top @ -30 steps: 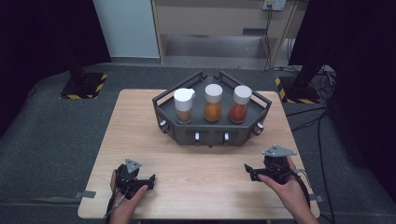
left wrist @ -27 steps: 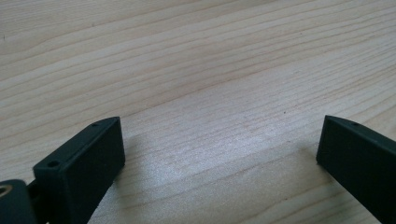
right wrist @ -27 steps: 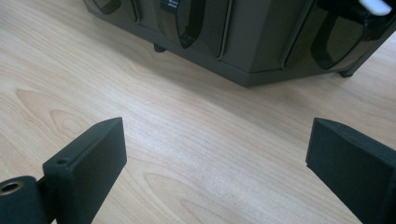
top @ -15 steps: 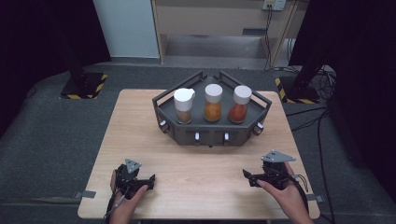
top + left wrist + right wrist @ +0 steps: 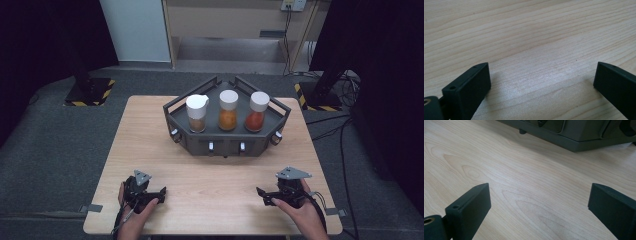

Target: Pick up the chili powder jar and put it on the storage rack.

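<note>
Both grippers are parked low at the near edge of the table (image 5: 150, 130) right now, so I'd call this the very start: nothing picked up, nothing touched. My left gripper (image 5: 159, 192) sits at the near left with its jaws spread wide and only bare wood between them, same story in the left gripper view. My right gripper (image 5: 264, 194) is at the near right, jaws also wide apart and holding nothing, and in the right gripper view I can see the bottom edge of the rack (image 5: 579, 137) up ahead, well apart from the tips. The rack (image 5: 227, 145) sits toward the far middle of the table with three white-capped jars standing upright in a row: a brown jar (image 5: 196, 114) on the left, an orange jar (image 5: 228, 110) in the middle, a red jar (image 5: 256, 112) on the right. My guess is the next move is a reach forward and up to a jar, coming in level so the jaws straddle the body below the cap without bumping its neighbour or the rack's rail.
</note>
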`<action>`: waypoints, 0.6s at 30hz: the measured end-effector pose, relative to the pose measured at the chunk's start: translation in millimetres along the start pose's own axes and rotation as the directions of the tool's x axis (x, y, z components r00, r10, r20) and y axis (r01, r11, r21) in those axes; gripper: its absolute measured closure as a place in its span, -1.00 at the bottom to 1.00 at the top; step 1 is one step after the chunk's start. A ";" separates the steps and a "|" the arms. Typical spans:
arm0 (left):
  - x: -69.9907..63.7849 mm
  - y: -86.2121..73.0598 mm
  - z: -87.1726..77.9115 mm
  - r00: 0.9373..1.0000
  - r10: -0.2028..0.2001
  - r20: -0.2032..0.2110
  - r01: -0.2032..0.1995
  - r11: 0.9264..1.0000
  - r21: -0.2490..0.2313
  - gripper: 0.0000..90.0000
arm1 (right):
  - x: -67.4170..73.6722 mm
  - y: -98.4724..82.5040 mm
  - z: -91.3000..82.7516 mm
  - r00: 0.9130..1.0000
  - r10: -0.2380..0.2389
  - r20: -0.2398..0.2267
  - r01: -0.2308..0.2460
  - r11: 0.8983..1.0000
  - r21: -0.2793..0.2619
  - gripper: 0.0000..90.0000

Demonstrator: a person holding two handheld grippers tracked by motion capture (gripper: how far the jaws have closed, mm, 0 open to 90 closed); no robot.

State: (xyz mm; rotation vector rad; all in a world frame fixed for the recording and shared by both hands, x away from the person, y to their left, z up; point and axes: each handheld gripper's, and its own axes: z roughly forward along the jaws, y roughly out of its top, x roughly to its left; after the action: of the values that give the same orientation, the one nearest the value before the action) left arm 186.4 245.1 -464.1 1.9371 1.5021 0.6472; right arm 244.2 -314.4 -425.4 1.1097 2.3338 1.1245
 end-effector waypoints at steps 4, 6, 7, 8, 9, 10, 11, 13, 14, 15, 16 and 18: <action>0.0 0.0 0.0 1.000 0.000 0.000 0.000 1.000 0.000 -1.00 | 2.3 -0.7 1.5 1.000 -0.002 -0.005 0.002 1.000 0.000 -0.90; 0.0 0.0 0.0 1.000 0.000 0.000 0.000 1.000 0.000 -1.00 | 3.2 -1.0 2.4 1.000 -0.006 -0.007 0.006 1.000 0.001 -0.90; 0.0 0.0 0.0 1.000 0.000 0.000 0.000 1.000 0.000 -1.00 | 3.9 -1.4 3.1 1.000 -0.005 -0.008 0.005 1.000 0.001 -0.90; 0.0 0.0 0.0 1.000 0.000 0.000 0.000 1.000 0.000 -1.00 | 4.4 -1.6 3.9 1.000 -0.006 -0.010 0.006 1.000 0.002 -0.90; 0.0 0.0 0.0 1.000 0.000 0.000 0.000 1.000 0.000 -1.00 | 4.9 -2.1 5.0 1.000 -0.005 -0.011 0.005 1.000 0.001 -0.90; 0.0 0.0 0.0 1.000 0.000 0.000 0.000 1.000 0.000 -1.00 | 5.6 -2.5 5.9 1.000 -0.003 -0.012 0.003 1.000 0.002 -0.90; 0.0 0.0 0.0 1.000 0.000 0.000 0.000 1.000 0.000 -1.00 | 6.4 -2.7 6.9 1.000 -0.003 -0.014 0.003 1.000 0.004 -0.90; 0.0 0.0 0.0 1.000 0.000 0.000 0.000 1.000 0.000 -1.00 | 7.3 -3.0 9.3 1.000 -0.006 -0.017 0.006 1.000 0.007 -0.90; 0.0 0.0 0.0 1.000 0.000 0.000 0.000 1.000 0.000 -1.00 | 7.5 -3.4 10.7 1.000 -0.009 -0.019 0.009 1.000 0.008 -0.90; 0.0 0.0 0.0 1.000 0.000 0.000 0.000 1.000 0.000 -1.00 | 8.1 -3.5 12.2 1.000 -0.006 -0.020 0.006 1.000 0.011 -0.90; 0.0 0.0 0.0 1.000 0.000 0.000 0.000 1.000 0.000 -1.00 | 8.6 -3.5 13.7 1.000 -0.005 -0.019 0.005 1.000 0.014 -0.90; 0.0 0.0 0.0 1.000 0.000 0.000 0.000 1.000 0.000 -1.00 | 9.1 -4.1 17.0 1.000 -0.004 -0.021 0.005 1.000 0.017 -0.90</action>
State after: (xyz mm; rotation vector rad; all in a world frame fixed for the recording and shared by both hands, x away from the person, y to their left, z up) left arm 186.4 245.1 -464.1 1.9374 1.5019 0.6474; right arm 245.9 -300.3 -439.0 1.1031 2.3651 1.1226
